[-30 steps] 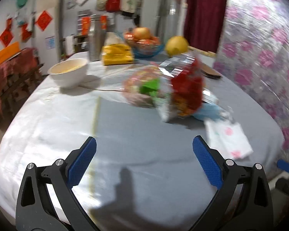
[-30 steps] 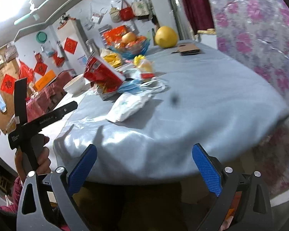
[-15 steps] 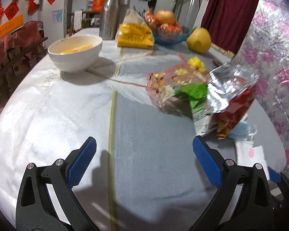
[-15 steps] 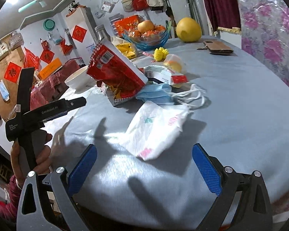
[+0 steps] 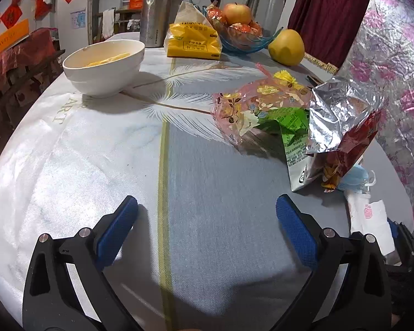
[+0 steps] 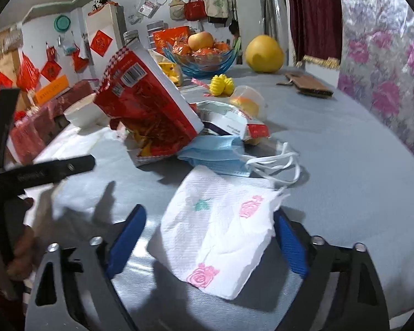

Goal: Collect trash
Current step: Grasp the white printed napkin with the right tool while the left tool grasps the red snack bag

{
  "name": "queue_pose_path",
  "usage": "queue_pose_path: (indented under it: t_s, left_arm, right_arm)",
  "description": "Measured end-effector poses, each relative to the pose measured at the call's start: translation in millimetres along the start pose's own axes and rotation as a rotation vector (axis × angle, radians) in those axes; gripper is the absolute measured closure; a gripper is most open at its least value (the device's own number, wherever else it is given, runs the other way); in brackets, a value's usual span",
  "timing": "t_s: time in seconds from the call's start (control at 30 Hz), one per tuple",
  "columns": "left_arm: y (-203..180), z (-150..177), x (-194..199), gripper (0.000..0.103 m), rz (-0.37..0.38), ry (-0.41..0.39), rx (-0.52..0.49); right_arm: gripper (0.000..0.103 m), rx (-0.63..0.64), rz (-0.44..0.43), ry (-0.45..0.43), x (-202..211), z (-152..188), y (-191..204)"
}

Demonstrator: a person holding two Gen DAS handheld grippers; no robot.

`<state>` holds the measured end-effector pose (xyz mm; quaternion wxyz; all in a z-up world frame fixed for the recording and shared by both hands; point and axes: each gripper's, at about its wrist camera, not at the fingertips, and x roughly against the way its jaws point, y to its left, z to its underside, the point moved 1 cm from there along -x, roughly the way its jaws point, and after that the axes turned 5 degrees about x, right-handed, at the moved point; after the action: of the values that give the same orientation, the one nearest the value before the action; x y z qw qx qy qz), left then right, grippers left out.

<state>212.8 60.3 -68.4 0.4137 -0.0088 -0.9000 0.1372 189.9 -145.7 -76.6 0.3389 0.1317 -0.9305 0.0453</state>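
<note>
White paper napkin [image 6: 220, 237] lies uncollected on the worktop [image 6: 345, 165] between the closing right claw [image 6: 208, 237], wrappers [image 6: 149, 110] piled at 11 o'clock; left claw [image 5: 207, 220] spread, empty.

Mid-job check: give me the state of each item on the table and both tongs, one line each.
Left tongs: open, empty, over bare tablecloth.
Right tongs: closing, napkin between the pads, not yet pinched.
Napkin: crumpled, lying flat.
Face mask: lying flat, straps loose.
Red snack bag: torn open, propped up tilted.
Green wrapper: opened, crumpled.
Bowl: upright, some yellowish food inside.
Steel bottle: upright.
</note>
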Motion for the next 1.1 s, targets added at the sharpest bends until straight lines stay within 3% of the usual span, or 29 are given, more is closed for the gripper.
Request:
queue_pose_path:
  t_s: [0.03, 0.1, 0.2, 0.3, 0.73, 0.93, 1.1]
  left_arm:
    - [1, 0, 0, 0.007, 0.008, -0.002, 0.007]
    - [2, -2, 1, 0.007, 0.016, -0.004, 0.014]
    - [2, -2, 1, 0.007, 0.021, -0.005, 0.018]
    - [3, -2, 1, 0.007, 0.026, -0.006, 0.022]
    - [-10, 7, 8, 0.007, 0.087, -0.018, -0.035]
    - [-49, 4, 31, 0.007, 0.130, -0.110, -0.169]
    - [-92, -13, 24, 0.007, 0.180, -0.101, -0.240]
  right_arm:
    - [0.031, 0.006, 0.011, -0.006, 1, 1, 0]
    - [0.057, 0.012, 0.022, -0.019, 3, 3, -2]
    - [0.079, -0.018, 0.001, -0.025, 7, 4, -11]
    - [0.086, -0.054, -0.039, -0.030, 12, 6, -19]
    - [0.088, -0.111, -0.093, -0.027, 25, 20, -36]
    - [0.088, -0.128, -0.129, -0.034, 24, 22, -41]
    - [0.088, -0.135, -0.145, -0.037, 25, 23, -43]
